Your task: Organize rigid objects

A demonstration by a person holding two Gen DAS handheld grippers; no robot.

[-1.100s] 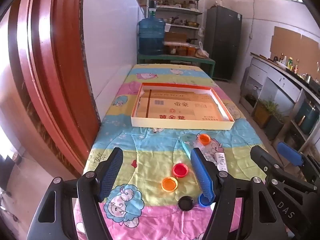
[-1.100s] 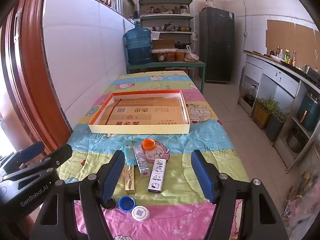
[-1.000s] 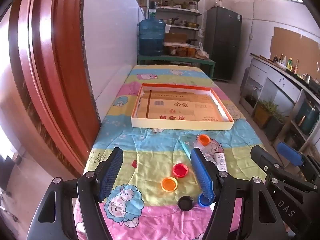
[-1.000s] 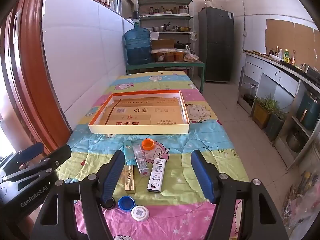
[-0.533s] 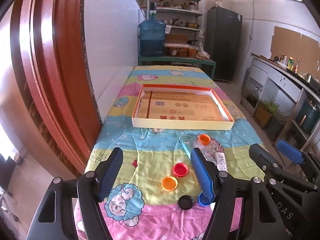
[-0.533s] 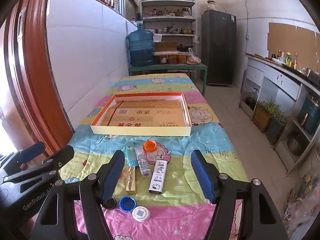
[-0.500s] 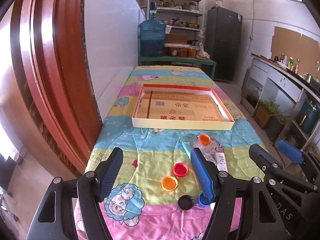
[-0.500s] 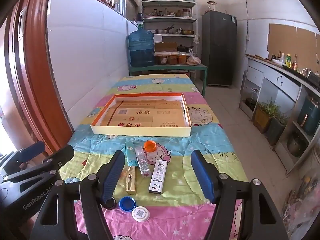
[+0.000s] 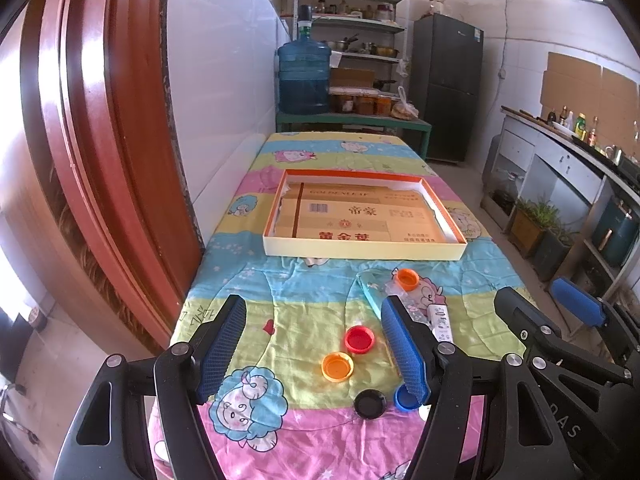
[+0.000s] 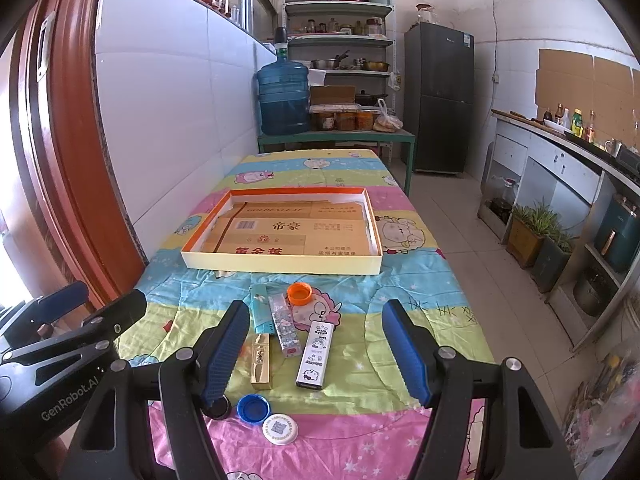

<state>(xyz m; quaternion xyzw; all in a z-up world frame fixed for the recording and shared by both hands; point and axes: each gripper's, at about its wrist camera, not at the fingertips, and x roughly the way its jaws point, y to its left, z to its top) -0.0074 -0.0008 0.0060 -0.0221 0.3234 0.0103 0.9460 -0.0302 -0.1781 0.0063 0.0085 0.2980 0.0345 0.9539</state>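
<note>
- The left gripper [image 9: 312,344] hovers above the near end of the surface [image 9: 320,304], its blue-padded jaws spread wide and holding nothing.
- Between its jaws lie a red cap [image 9: 359,339] and, nearer, an orange cap [image 9: 337,366].
- A black cap [image 9: 370,403] sits at the near edge, with a blue cap [image 9: 402,397] just beside it, partly hidden by the right finger.
- The right gripper [image 10: 314,344] hovers to the right of the left one, its jaws likewise spread and empty.
- Between its jaws lie a white printed box [image 10: 315,355], a clear patterned stick [image 10: 283,325] and a gold stick [image 10: 261,360], all flat and lying roughly lengthwise.
- A teal box [image 10: 259,311] lies just left of the clear stick, and another orange cap [image 10: 299,293] rests farther off.
- A white round lid [image 10: 280,428] with a code sits near the edge, just beside the blue cap.
- Farther along the cartoon-printed cloth stands an open shallow tray [image 10: 280,266] with an orange rim, lined with flattened cardboard.
- A water jug [image 10: 283,98] and shelves stand at the far wall.
</note>
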